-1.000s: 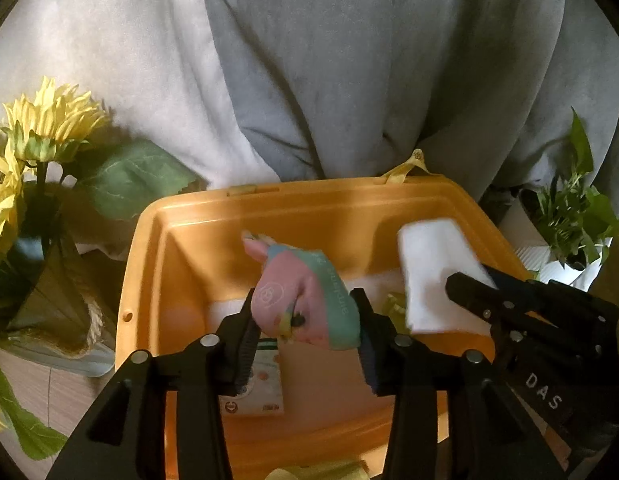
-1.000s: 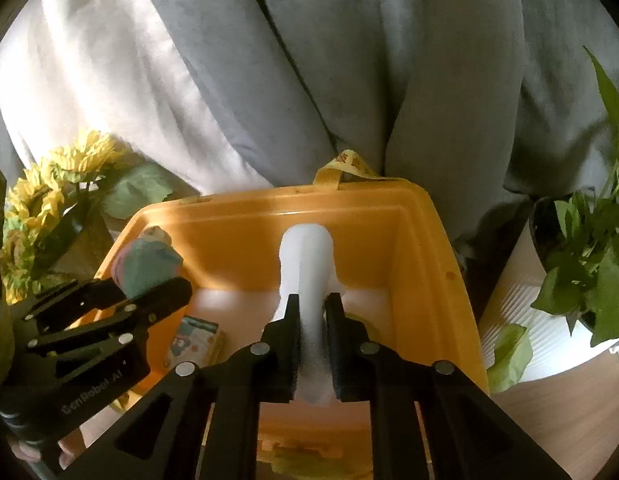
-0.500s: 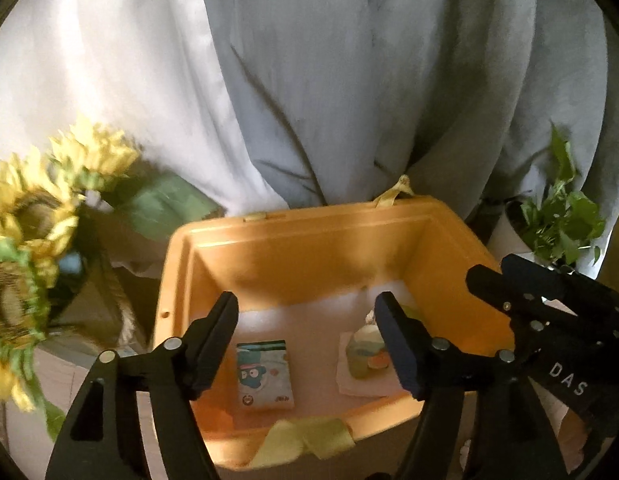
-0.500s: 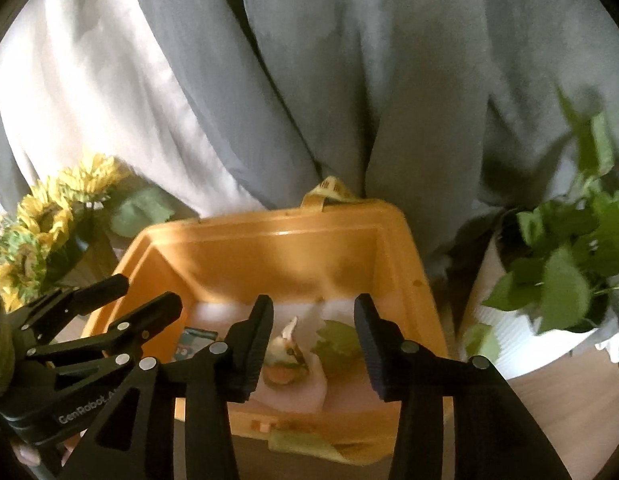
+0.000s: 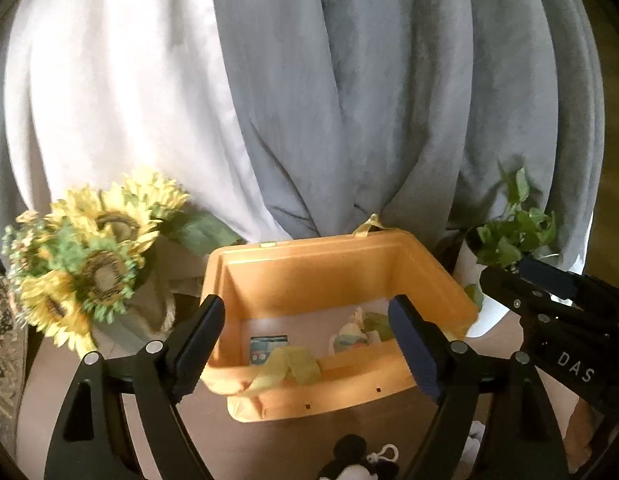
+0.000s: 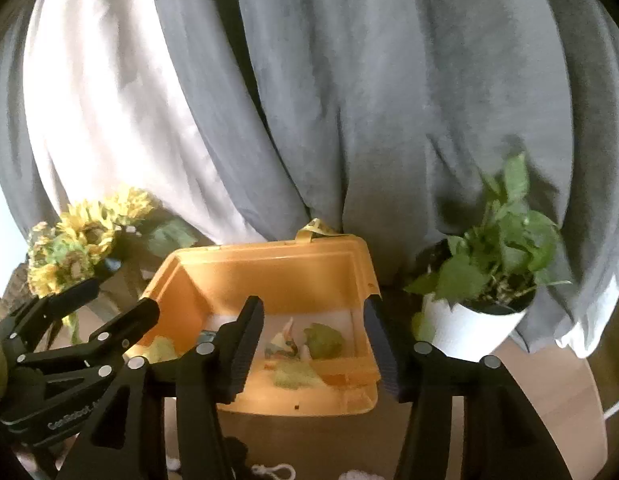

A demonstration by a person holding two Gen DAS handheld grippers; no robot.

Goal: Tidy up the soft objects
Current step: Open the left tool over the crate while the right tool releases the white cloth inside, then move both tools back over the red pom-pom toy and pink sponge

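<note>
An orange plastic bin [image 5: 329, 268] [image 6: 269, 276] stands on the table ahead. Inside lie a pastel soft toy [image 5: 349, 336] [image 6: 283, 346] on a white cloth, a green leaf-like piece [image 6: 323, 340] and a small printed packet [image 5: 265, 350]. A yellow-green ribbon [image 5: 285, 368] hangs over the bin's front rim. My left gripper [image 5: 305, 340] is open and empty, pulled back in front of the bin. My right gripper [image 6: 313, 336] is open and empty too, beside it. A black-and-white plush with a key clasp [image 5: 361, 460] lies on the table near me.
A sunflower bouquet [image 5: 89, 264] stands left of the bin. A potted green plant in a white pot [image 6: 481, 280] stands to its right. Grey and white curtains [image 5: 309, 100] hang behind. A white clasp and cord [image 6: 273, 470] lie on the table below.
Both grippers opened and let go: the pastel toy and the white cloth dropped into the bin. Both grippers then pulled back and up, away from the bin.
</note>
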